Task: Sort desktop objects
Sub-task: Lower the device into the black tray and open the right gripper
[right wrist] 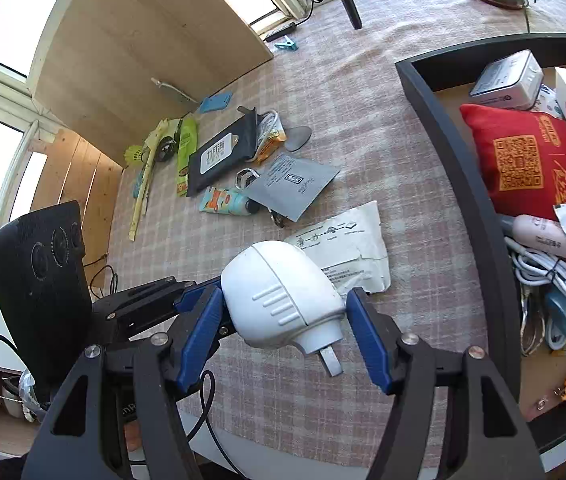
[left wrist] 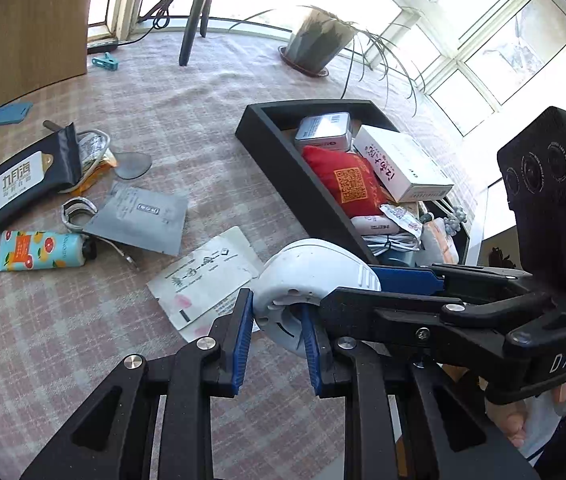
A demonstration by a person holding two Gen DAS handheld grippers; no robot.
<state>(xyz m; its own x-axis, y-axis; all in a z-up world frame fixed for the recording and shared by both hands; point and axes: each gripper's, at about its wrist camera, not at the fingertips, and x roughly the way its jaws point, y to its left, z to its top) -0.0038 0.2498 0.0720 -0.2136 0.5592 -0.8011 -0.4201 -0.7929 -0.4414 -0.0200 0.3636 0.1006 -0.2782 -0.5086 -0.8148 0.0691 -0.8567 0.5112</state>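
A checked cloth covers the worktop [right wrist: 363, 128] by sunny windows. The white device [right wrist: 279, 296] is above its near edge, grasped by the left hand-held gripper [left wrist: 277, 326]; the right hand-held gripper [right wrist: 287, 328] straddles it, released. Beside it: black tray [right wrist: 455, 152], full.

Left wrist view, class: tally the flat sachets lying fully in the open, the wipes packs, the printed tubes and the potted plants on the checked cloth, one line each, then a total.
Flat sachets: 2, grey sachet and white sachet
Wipes pack: 1
Printed tube: 1
Potted plant: 1
Total: 5
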